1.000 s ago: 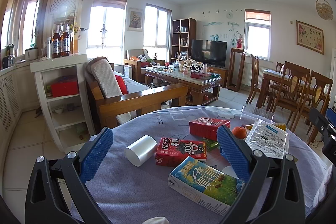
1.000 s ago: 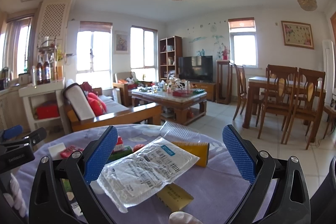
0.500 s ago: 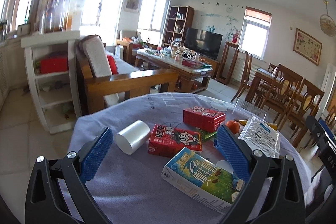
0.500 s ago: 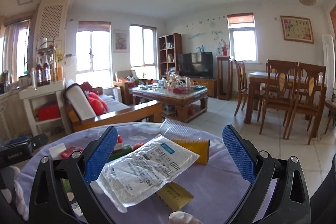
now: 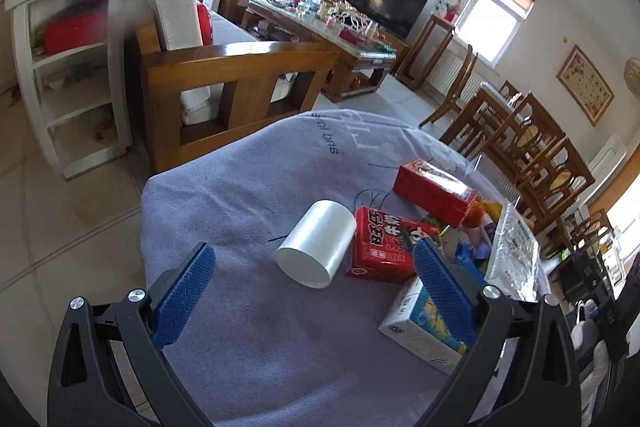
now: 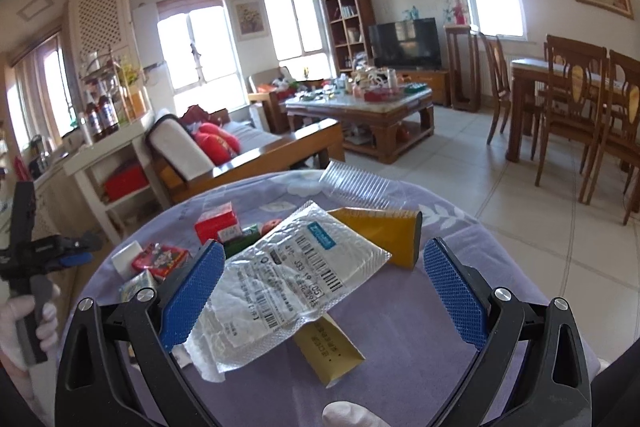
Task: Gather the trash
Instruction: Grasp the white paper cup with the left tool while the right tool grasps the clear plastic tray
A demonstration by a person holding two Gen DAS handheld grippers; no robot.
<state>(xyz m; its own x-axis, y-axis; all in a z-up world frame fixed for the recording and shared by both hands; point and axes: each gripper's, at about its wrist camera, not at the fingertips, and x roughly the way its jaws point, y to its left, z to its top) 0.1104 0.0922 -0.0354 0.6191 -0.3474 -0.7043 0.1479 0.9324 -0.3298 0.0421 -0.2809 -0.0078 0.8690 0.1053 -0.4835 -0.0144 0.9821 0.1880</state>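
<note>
Translucent plastic cylinder (image 5: 316, 245), crinkly mailer (image 6: 288, 285), both hand-held grippers (image 5: 314, 293) (image 6: 324, 285) wide apart, empty.

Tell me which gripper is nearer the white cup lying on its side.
Left. The left gripper is open with the white cup just ahead between its fingers. The right gripper is open over the bubble mailer, across the table.

Table count: two red cartons (image 5: 434, 187) (image 5: 382, 247), one white cup (image 5: 316, 243), one colourful box (image 5: 420, 323), one mailer (image 6: 292, 279), maybe two yellow packets (image 6: 380, 233) (image 6: 330, 351).
</note>
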